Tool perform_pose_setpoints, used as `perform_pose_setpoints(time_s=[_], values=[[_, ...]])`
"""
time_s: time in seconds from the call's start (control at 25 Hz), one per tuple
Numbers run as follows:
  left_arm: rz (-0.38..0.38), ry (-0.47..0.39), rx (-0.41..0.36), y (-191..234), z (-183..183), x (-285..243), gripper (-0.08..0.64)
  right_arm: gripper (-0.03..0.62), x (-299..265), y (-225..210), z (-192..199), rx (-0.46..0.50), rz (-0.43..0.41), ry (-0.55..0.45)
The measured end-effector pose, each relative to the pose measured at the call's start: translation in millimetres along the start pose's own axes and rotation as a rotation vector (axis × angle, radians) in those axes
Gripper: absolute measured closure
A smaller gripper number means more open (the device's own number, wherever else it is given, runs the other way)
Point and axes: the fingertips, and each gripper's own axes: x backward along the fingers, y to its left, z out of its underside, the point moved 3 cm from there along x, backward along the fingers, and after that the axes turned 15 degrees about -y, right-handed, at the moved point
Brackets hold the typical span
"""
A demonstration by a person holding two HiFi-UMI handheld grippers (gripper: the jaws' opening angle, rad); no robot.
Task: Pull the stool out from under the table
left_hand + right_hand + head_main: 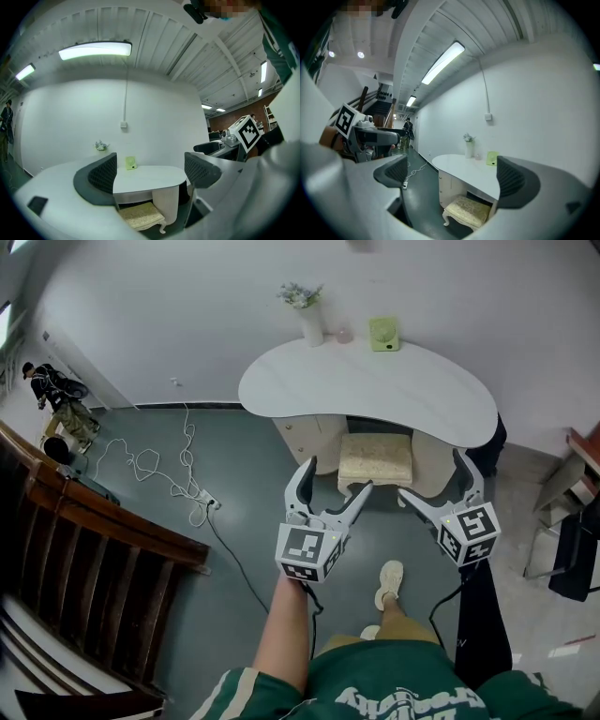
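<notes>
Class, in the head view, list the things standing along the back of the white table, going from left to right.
white vase of flowers → small pale object → green box-shaped device

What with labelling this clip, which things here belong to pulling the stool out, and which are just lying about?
Job: stool, table, left hand-held gripper, right hand-held gripper (both open, empty).
Lying about: flower vase, green device, power strip, wooden railing.

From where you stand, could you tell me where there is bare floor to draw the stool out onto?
The green floor in front of the stool, between the left tongs and right tongs, both open, is bare down to the person's shoe. Farther left, a white cable and power strip clutter the floor.
</notes>
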Motion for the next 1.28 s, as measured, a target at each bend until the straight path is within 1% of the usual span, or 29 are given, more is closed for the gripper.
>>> perform_pose_setpoints(time_s=[0.2,0.28,0.52,0.84,1.0,1.16,1.28], values=[[-0.06,-0.051,-0.032,27.6,4.8,-35.0,0.115,-0.005,-45.9,-24.9,5.6,0.011,-0.028,-0.016],[-0.082,-0.063,-0.032,42.3,8.0,-50.7,0.115,-0.006,-69.0,-36.3,9.9,0.01,-0.037,-0.016],[-0.138,-0.054,-0.048,87.7,26.3,-98.6,0.115,-0.005,-138.5,-66.4,25.7,-0.007,-0.095,-0.011],[-0.194,-0.069,-0.107,132.1,49.3,-159.3,0.117,0.003,-215.2,-110.0,47.7,-0.012,-0.137,-0.019],[-0.226,-0.041,-0.109,150.9,69.4,-173.7,0.117,0.014,-238.8,-120.3,63.5,-0.016,-0.143,-0.006],[-0.224,0.009,-0.127,160.0,94.9,-185.3,0.121,0.031,-251.1,-130.4,87.1,-0.05,-0.143,0.015],[-0.224,0.049,-0.122,165.7,116.7,-188.9,0.135,0.041,-254.4,-134.6,108.7,-0.072,-0.133,0.038]])
